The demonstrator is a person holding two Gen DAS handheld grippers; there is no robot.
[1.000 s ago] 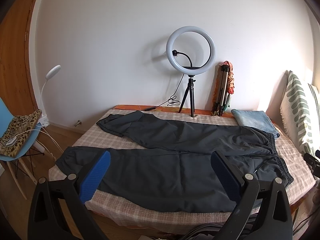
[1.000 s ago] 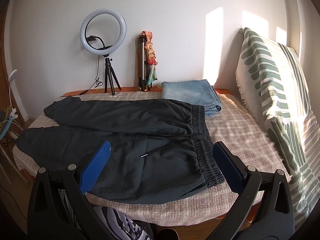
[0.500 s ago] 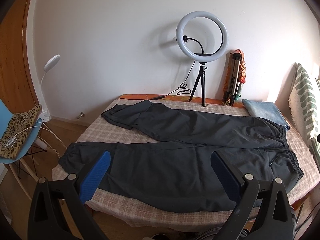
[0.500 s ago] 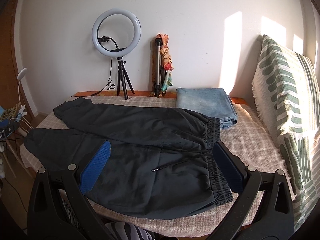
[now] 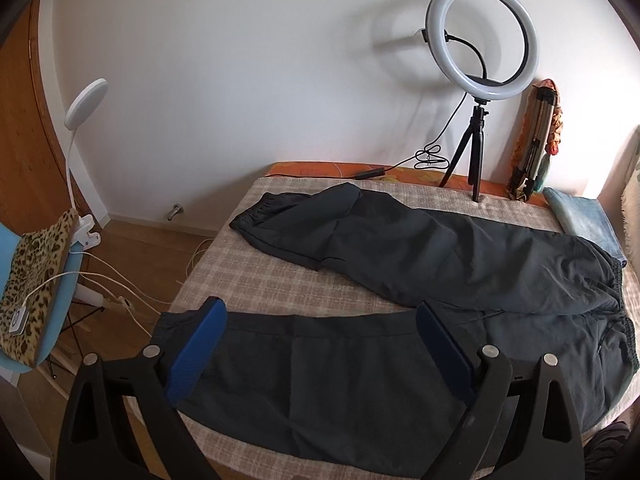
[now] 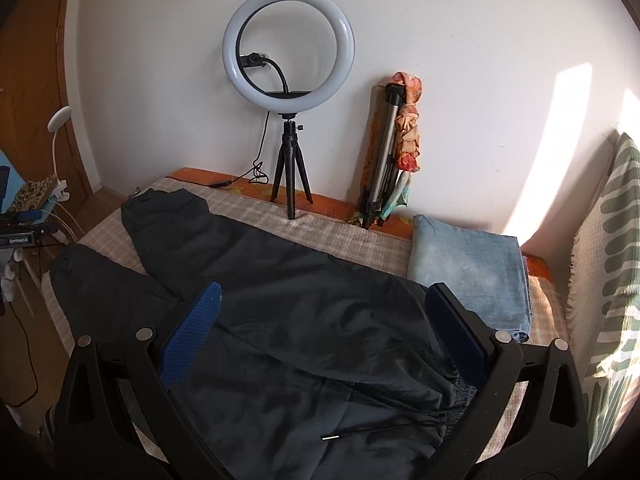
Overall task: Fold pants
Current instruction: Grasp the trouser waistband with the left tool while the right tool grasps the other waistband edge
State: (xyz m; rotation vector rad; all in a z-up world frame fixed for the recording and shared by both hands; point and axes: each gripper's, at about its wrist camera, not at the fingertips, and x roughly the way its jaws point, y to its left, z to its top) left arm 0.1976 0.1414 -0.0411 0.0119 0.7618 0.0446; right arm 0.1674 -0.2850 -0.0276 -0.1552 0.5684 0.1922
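Dark grey pants (image 5: 400, 280) lie spread flat on a checked cloth covering the table (image 5: 240, 280), legs to the left, elastic waistband to the right. My left gripper (image 5: 320, 344) is open and empty, hovering over the near leg close to its cuff. My right gripper (image 6: 324, 328) is open and empty above the waist area of the pants (image 6: 300, 340); a drawstring tip (image 6: 331, 437) lies below it, near the waistband (image 6: 464, 396).
A ring light on a tripod (image 5: 482, 52) and a folded tripod (image 5: 534, 144) stand at the table's back edge. Folded blue jeans (image 6: 468, 272) lie at back right. A striped cushion (image 6: 612, 280) is right. A chair with leopard fabric (image 5: 32, 280) stands left.
Both grippers have moved forward and down over the table, closer to the pants. The left one has shifted toward the cuff end. The pants have not moved.
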